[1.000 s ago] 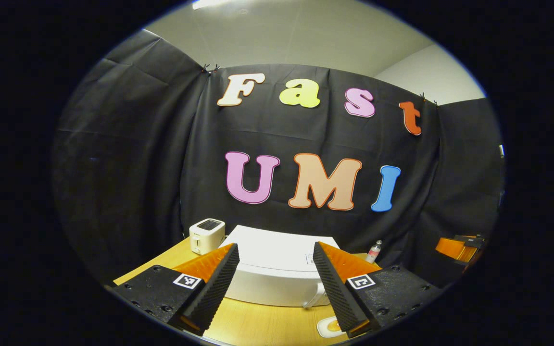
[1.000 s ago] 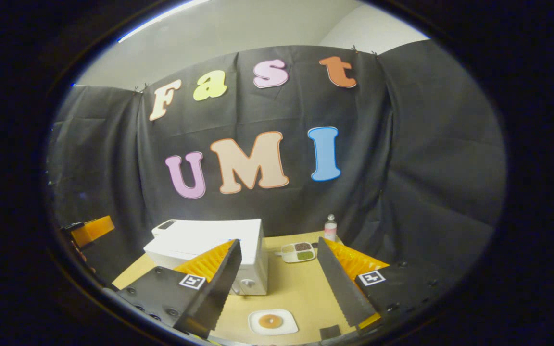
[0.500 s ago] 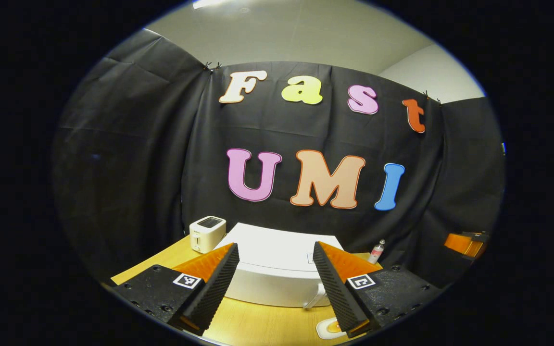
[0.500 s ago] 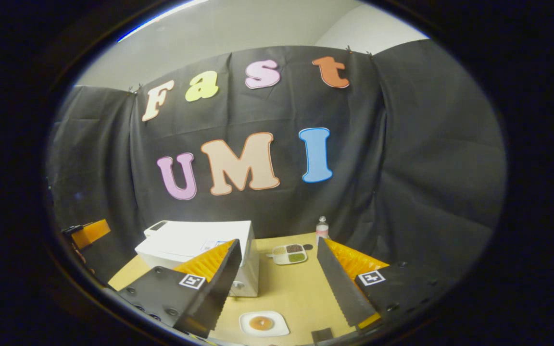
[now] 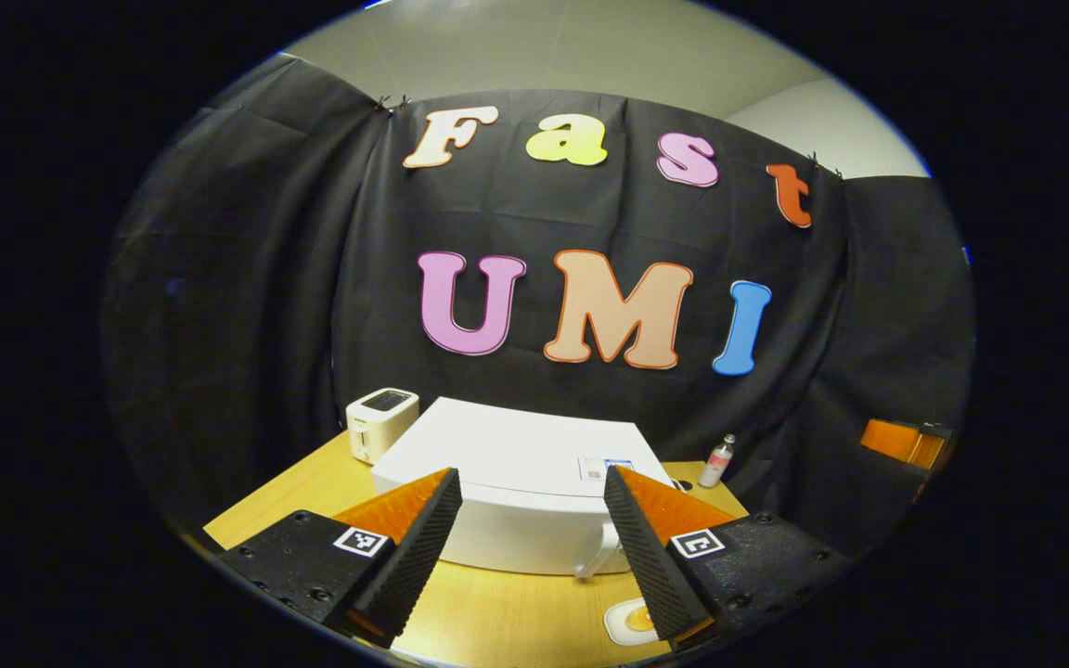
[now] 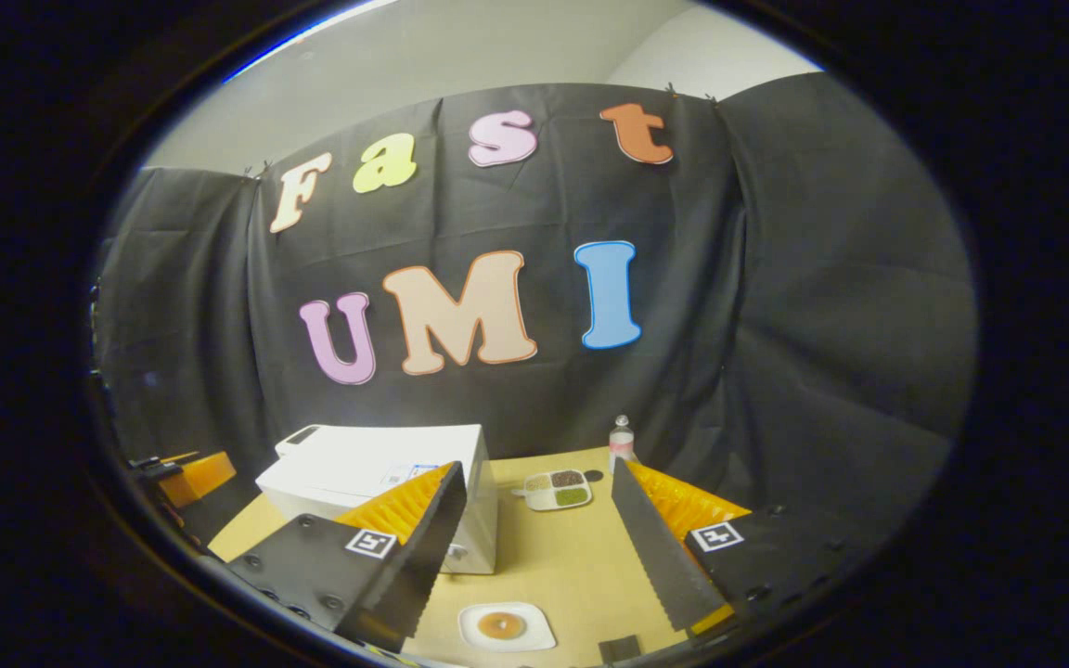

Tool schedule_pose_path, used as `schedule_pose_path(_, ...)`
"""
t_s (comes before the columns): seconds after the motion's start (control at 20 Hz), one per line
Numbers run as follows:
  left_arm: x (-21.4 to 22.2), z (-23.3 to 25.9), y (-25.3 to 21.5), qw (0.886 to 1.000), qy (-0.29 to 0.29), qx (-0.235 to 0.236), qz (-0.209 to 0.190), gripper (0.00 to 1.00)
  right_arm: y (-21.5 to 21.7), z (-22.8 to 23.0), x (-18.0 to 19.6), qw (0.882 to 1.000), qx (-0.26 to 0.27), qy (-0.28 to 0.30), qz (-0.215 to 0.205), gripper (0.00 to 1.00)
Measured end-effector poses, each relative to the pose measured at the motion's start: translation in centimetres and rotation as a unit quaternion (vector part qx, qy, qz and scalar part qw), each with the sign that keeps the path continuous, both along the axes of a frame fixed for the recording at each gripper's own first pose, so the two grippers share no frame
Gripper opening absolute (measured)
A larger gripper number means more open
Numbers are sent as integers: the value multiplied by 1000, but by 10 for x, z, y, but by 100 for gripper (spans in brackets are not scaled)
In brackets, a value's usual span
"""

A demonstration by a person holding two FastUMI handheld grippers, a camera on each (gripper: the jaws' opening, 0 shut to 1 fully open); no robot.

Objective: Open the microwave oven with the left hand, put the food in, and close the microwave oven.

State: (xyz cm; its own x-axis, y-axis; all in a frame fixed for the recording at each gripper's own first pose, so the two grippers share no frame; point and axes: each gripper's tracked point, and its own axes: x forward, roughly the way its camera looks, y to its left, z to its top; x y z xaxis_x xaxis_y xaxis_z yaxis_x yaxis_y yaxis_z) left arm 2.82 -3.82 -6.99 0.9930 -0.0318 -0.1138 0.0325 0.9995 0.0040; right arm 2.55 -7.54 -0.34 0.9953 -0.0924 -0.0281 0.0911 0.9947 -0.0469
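A white microwave oven [image 5: 516, 464] stands shut on the wooden table, its handle [image 5: 598, 557] at its right front. My left gripper [image 5: 534, 557] hangs open above and in front of it, nothing between its fingers. The food is a brown round piece on a small white plate [image 6: 507, 627], which lies on the table in front of the microwave oven [image 6: 377, 468]. My right gripper [image 6: 539, 557] is open above that plate, holding nothing. The plate [image 5: 632, 622] peeks out beside my left gripper's right finger.
A white toaster [image 5: 381, 422] stands at the table's back left. A small bottle [image 6: 622, 441] and a divided tray of seasonings [image 6: 560, 489] sit at the back right. The other gripper's orange part [image 6: 196, 473] shows at far left. The wooden table [image 6: 581, 557] has bare room around the plate.
My left gripper has tipped down and drawn nearer, so more of the microwave's top shows. My right gripper has swung slightly right; the plate has slid left in its view.
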Motion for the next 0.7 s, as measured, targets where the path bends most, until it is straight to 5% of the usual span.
schedule_pose_path(0.7,37,-139,-39,992,104,32,-56,95,-27,-6,-13,999,5,16,-30,92)
